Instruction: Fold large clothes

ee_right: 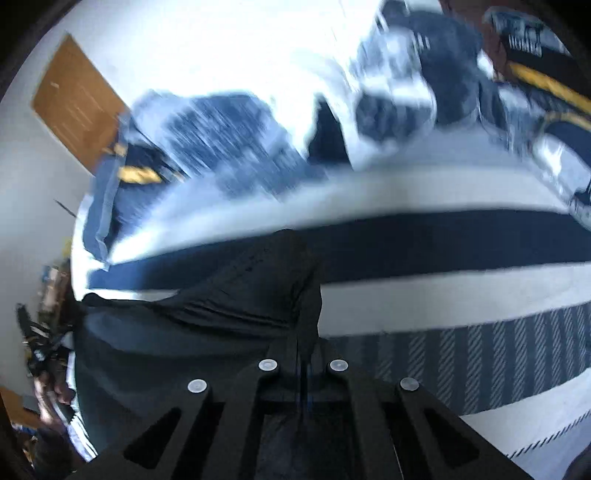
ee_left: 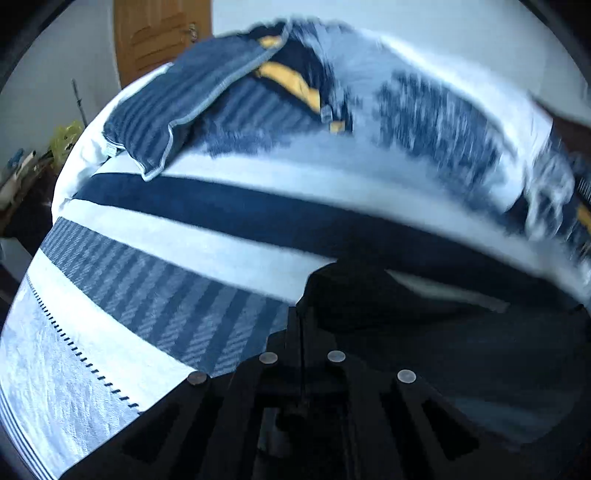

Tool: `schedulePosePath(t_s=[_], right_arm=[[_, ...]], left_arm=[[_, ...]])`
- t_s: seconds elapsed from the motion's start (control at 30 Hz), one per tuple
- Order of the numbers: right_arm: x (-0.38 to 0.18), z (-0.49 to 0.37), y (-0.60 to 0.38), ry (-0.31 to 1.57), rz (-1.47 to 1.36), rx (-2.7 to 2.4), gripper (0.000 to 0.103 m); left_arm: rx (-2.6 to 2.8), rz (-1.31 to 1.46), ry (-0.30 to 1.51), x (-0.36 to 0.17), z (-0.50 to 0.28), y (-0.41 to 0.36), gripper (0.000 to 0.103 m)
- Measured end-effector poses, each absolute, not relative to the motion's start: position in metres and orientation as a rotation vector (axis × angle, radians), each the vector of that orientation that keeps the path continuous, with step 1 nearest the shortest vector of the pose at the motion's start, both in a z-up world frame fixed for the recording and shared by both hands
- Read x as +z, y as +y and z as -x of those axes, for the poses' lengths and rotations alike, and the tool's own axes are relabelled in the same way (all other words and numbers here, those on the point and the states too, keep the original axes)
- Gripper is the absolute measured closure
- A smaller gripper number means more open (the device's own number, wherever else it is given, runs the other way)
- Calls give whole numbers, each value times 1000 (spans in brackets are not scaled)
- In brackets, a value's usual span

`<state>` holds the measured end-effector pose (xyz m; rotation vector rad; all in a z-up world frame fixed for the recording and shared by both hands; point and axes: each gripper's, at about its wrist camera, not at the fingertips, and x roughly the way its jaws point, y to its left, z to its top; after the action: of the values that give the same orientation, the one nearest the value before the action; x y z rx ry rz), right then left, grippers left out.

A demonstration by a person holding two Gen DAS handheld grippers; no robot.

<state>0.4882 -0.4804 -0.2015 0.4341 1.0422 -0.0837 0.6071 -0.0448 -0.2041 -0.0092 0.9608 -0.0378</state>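
Observation:
A large dark, nearly black garment [ee_left: 424, 332] hangs stretched between both grippers above a bed. My left gripper [ee_left: 302, 317] is shut on one edge of it, and the cloth runs off to the right. My right gripper [ee_right: 304, 332] is shut on the other edge of the dark garment [ee_right: 177, 343], which runs off to the left. The fingertips of both grippers are hidden in bunched cloth. Both views are blurred by motion.
The bed carries a blue-and-white striped cover [ee_left: 155, 251], also in the right wrist view [ee_right: 461, 288]. A striped blue pillow [ee_left: 177, 110] and dark clothes with yellow trim [ee_left: 291, 85] lie at its far side. A wooden door [ee_left: 155, 33] stands behind. Clutter [ee_right: 40, 350] sits left.

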Motion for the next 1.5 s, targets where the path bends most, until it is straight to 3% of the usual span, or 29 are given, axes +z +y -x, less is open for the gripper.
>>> schedulePosePath(t_s=[0.17,0.3,0.4,0.47,0.5,0.53,0.57,0.6,0.77,1.07,1.27,1.5], right_arm=[[-268,-498,-470,1146,-450,-97,102],[-281,-500,-472,1146,-443,-126,102],[-283,-502,-478,1166,-477,-170,99],[-261,-487,-485,1110,-475,-238,91],[-246,-473,-490,1057,-479,-255,85],[-234,-461,-493,1019,-485,-269,64],[-213,-434,-497,932,-493,-294,45],[-198,-412,-498,856,-489,-308,16],[-177,-275,-467,700,-632,-226,15],[-261,-141,-374,582,-1049,-90,15],[-271,-134,-370,601,-1087,-113,15],[-297,-159,-406,585,-1336,-95,15]], left_arm=[[-38,-21,1013,-241,-616,-61,102],[-4,-24,1085,-261,-627,-63,102],[5,39,1063,-244,-620,-46,99],[3,143,1006,-222,-603,-23,94],[7,208,986,-209,-590,-8,73],[13,251,970,-200,-577,3,44],[30,280,944,-190,-558,13,36],[60,293,878,-173,-530,37,32],[57,418,869,-170,-414,106,27],[-19,822,1043,-262,-274,90,25],[31,884,1068,-266,-263,77,25],[25,978,1041,-269,-310,91,24]])
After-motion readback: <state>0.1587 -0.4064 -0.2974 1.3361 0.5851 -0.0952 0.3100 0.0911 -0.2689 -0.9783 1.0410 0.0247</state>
